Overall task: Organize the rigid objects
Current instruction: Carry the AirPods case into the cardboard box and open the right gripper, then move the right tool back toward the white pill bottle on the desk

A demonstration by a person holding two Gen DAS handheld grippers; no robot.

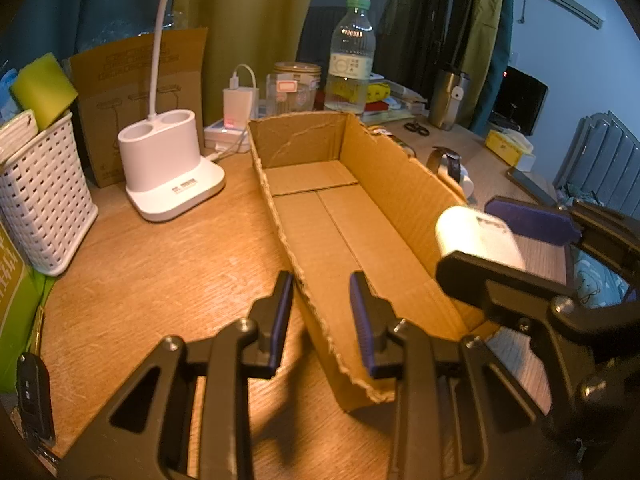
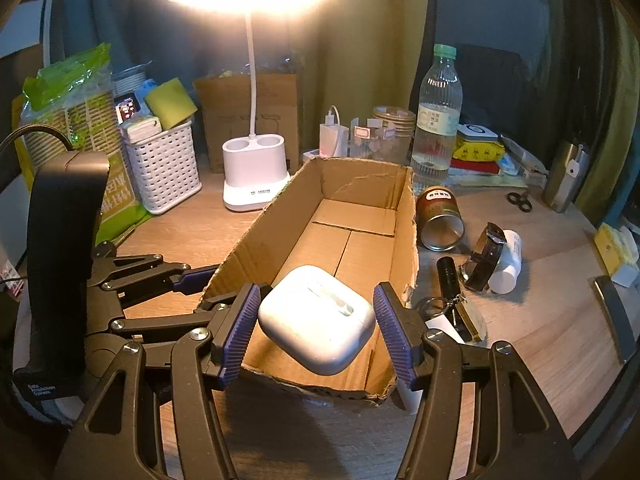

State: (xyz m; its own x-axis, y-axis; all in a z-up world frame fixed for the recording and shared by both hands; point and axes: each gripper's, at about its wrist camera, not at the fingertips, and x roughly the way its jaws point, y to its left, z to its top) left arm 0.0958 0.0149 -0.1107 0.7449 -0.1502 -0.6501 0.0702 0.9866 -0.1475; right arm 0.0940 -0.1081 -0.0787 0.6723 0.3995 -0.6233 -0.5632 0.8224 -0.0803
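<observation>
A long open cardboard box (image 1: 400, 184) lies on the wooden desk, and nothing rests on its floor. My left gripper (image 1: 322, 284) straddles the near part of the box's left wall (image 2: 248, 240), one pad outside and one inside, and is shut on that wall. Just above the near end of the box hangs a white earbud case (image 2: 320, 320), tilted, with my right gripper (image 2: 318, 292) shut on it, a blue pad on either side. In the left wrist view the same case (image 1: 472, 232) shows over the box's right wall, in the right gripper (image 1: 486, 240).
Right of the box lie a tin can (image 2: 440, 216) on its side, a watch (image 2: 484, 256), a small white bottle (image 2: 510, 260), a black tube (image 2: 448, 276) and keys (image 2: 460, 312). A lamp base (image 1: 168, 160), a white basket (image 1: 40, 200) and a water bottle (image 1: 350, 60) stand behind.
</observation>
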